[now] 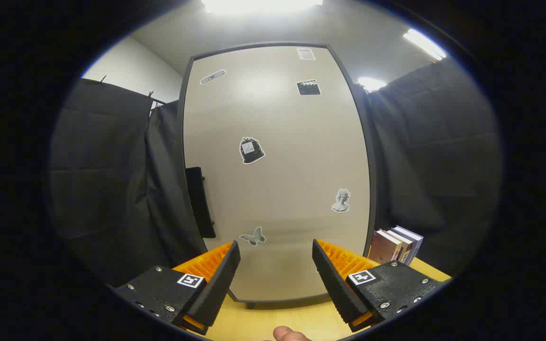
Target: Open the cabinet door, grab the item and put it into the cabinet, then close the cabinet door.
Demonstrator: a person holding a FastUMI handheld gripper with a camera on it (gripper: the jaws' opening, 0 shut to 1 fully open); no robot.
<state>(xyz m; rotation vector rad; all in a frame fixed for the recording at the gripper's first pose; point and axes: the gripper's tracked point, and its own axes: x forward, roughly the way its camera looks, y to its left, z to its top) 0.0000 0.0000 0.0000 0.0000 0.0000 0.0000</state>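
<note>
A tall beige cabinet door (277,166) with several small stickers stands shut straight ahead of me, on a wooden tabletop (273,317). Its dark handle (200,201) sticks out from the door's left edge, beyond my left finger. My gripper (276,255) is open, its fingers spread wide with nothing between them, a short way in front of the door's lower part. Several upright books (396,245) stand on the table just right of the cabinet, beyond my right finger.
Black cloth walls close in the booth on the left and right of the cabinet. A fingertip (288,334) of the person's hand shows at the table's near edge, below my fingers.
</note>
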